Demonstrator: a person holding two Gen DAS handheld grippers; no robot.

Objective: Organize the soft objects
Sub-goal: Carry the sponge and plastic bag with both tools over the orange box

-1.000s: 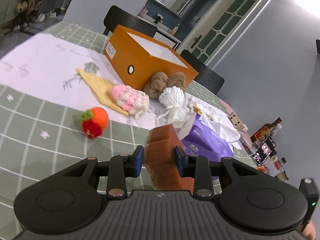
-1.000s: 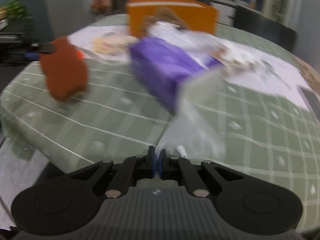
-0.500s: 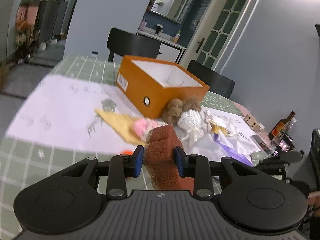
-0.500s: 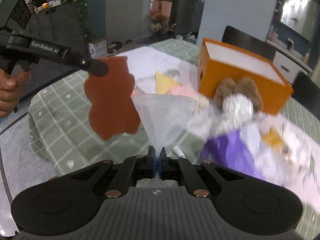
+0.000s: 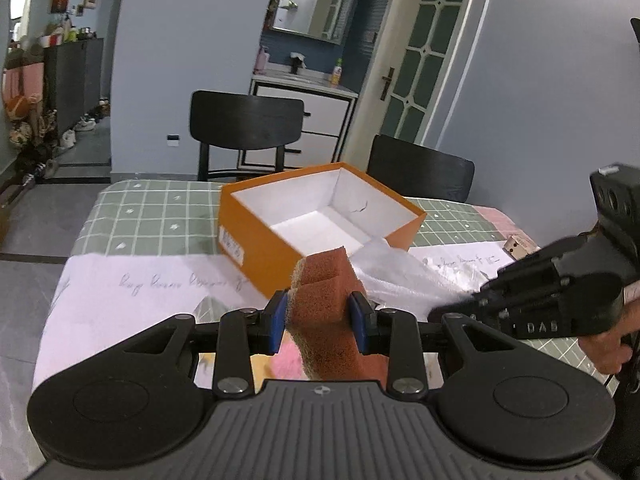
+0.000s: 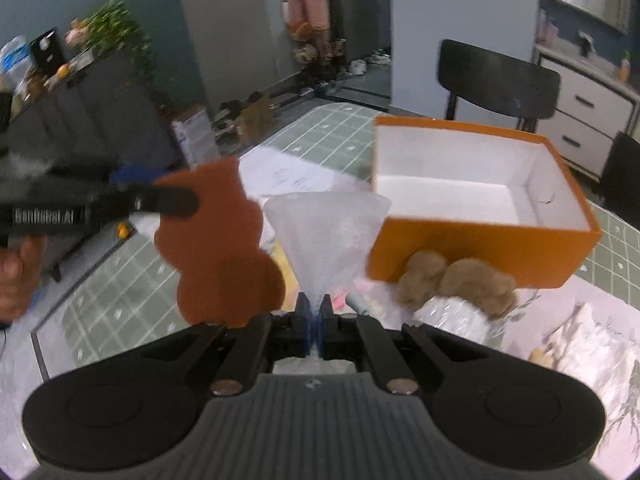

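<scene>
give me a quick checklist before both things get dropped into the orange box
1. Left gripper clamped on the brown sponge: ok.
2. Right gripper pinching the white plastic bag, jaws shut on it: ok.
3. Orange box open, inside bare: ok.
4. Both loads lifted clear of the table: ok.
5. Loads over the box opening: not ok, both hang short of its near wall.
6. Sponge and bag apart: cannot tell, they overlap in the left wrist view.

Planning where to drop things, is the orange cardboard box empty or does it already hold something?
Empty. The orange cardboard box shows only its bare white floor and walls in both views.
</scene>
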